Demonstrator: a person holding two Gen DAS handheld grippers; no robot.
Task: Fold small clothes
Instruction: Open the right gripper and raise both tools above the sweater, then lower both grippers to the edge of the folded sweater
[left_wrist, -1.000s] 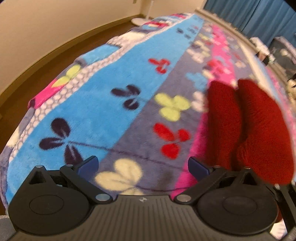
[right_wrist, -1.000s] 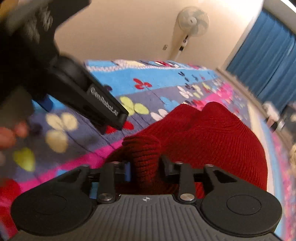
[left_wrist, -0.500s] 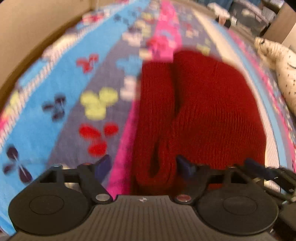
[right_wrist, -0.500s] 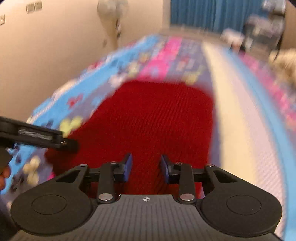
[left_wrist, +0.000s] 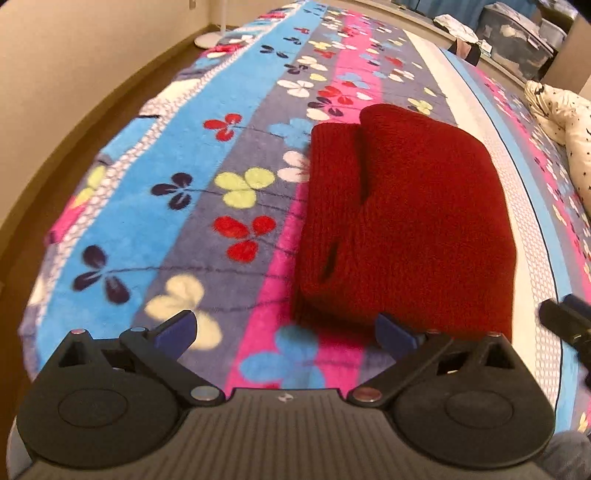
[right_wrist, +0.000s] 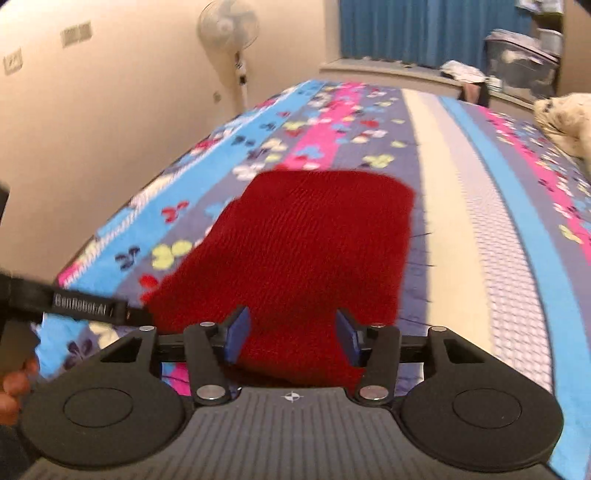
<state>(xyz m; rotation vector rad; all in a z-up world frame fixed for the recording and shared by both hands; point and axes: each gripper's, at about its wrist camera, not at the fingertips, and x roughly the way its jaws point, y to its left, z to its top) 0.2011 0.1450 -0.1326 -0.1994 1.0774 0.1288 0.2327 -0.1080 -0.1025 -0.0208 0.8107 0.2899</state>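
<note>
Folded red knit garment (left_wrist: 413, 221) lies flat on the bed (left_wrist: 236, 92) — left hand-held gripper (left_wrist: 286, 334) wide, right hand-held gripper (right_wrist: 291, 338) part-open, both empty, releasing it.

Left gripper (left_wrist: 286, 332) spread wide; right gripper (right_wrist: 291, 338) parted (less).

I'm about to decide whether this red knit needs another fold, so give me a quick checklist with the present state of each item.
1. Left hand-held gripper open, holding nothing: ok.
2. Right hand-held gripper open, its pads either side of the near edge without pinching it: ok.
3. Red knit garment lies folded on the floral blanket: ok.
4. Fold neat: not ok; a slit gapes along the left side.
5. Layers underneath even: cannot tell.
6. White spotted item apart from the garment: ok.
</note>
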